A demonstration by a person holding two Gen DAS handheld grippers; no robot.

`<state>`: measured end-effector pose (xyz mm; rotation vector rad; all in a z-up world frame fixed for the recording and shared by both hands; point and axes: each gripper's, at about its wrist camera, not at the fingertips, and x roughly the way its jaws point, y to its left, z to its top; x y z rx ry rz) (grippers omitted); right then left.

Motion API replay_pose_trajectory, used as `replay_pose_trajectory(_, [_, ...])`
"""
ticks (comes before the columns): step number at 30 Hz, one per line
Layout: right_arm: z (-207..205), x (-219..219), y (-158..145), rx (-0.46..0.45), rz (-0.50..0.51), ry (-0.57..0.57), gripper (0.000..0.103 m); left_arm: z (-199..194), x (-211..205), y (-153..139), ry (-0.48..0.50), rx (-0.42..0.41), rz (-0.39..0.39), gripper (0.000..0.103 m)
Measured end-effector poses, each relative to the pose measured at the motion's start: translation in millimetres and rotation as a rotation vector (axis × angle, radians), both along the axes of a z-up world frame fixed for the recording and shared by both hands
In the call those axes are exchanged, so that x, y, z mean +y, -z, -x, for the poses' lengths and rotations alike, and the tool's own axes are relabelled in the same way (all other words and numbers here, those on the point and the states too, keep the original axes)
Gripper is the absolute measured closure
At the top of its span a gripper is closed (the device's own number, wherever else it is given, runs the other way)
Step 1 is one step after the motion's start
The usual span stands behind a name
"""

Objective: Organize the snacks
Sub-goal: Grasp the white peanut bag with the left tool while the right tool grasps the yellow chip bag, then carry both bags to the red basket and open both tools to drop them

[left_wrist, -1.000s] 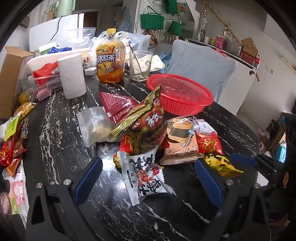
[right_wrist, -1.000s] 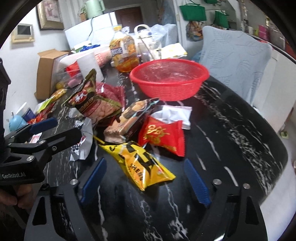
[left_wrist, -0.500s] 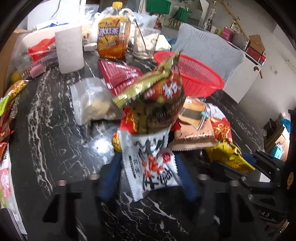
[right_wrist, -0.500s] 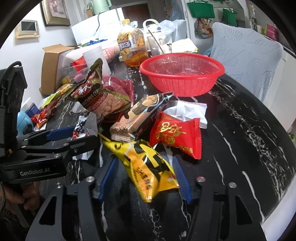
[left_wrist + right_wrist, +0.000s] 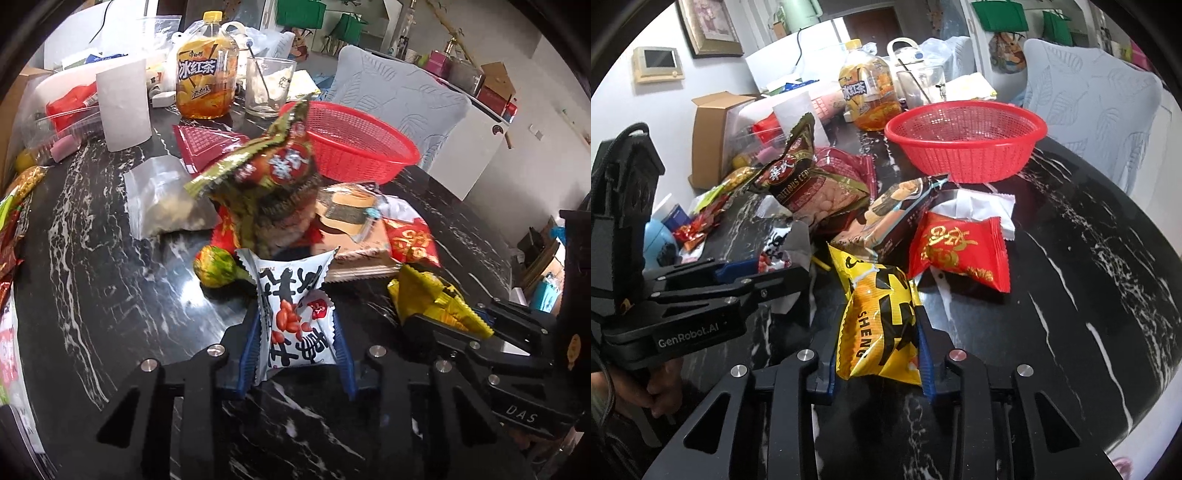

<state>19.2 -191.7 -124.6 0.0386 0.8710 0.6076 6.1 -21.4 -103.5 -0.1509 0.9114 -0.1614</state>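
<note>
A: What changed vs a second ago?

B: Both sets of jaws were spread wide then, each packet lying loose between them. Now both are closing in. Left gripper (image 5: 295, 345) has its blue ribbed pads pressed on the sides of the white peanut packet (image 5: 293, 314). Right gripper (image 5: 877, 349) is clamped on the yellow packet (image 5: 877, 321). Neither hand shifted much. The upright green-brown bag (image 5: 266, 192) looks motion-blurred in the left view.

A: Orientation of the packets?

B: White one: long axis runs straight away from the left camera, far crimped end toward the snack pile, near end between the pads. Yellow one: long axis also along the fingers, leaning slightly left at the far end, where it touches the brown biscuit pack (image 5: 886, 225). Both sit at the near edge of the pile on the surface (image 5: 1089, 258).

A: Materials?

B: White packet: glossy film pillow pack, zigzag end seals, sides pinched in by the pads. Yellow: shiny crinkled foil with black print. Surface is polished black stone with white veining. Red basket (image 5: 966, 147) beyond the pile is round perforated plastic mesh. Red pillow pack (image 5: 960, 251) with gold print lies just right of the yellow one.
</note>
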Motion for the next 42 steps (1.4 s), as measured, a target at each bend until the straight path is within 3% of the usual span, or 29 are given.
replay_pose_trajectory(12, [24, -17, -8, 0.0, -0.026, -0.02, 0.071, 26, -23, -14, 0.013, -0.012, 0.029, 0.067])
replay_pose_trajectory(22, [30, -35, -41, -0.073, -0.044, -0.012, 0.071, 24, -50, -56, 0.075, -0.119, 0.038, 0.067])
replay_pose_trajectory(38, [-19, -58, -114, -0.233, -0.018, 0.058, 0.071, -39, -74, -131, 0.14, -0.337, 0.042, 0.067])
replay_pose_trajectory(42, [-41, -60, -128, -0.26, -0.003, 0.092, 0.071, -64, -75, -142, 0.144, -0.356, 0.049, 0.067])
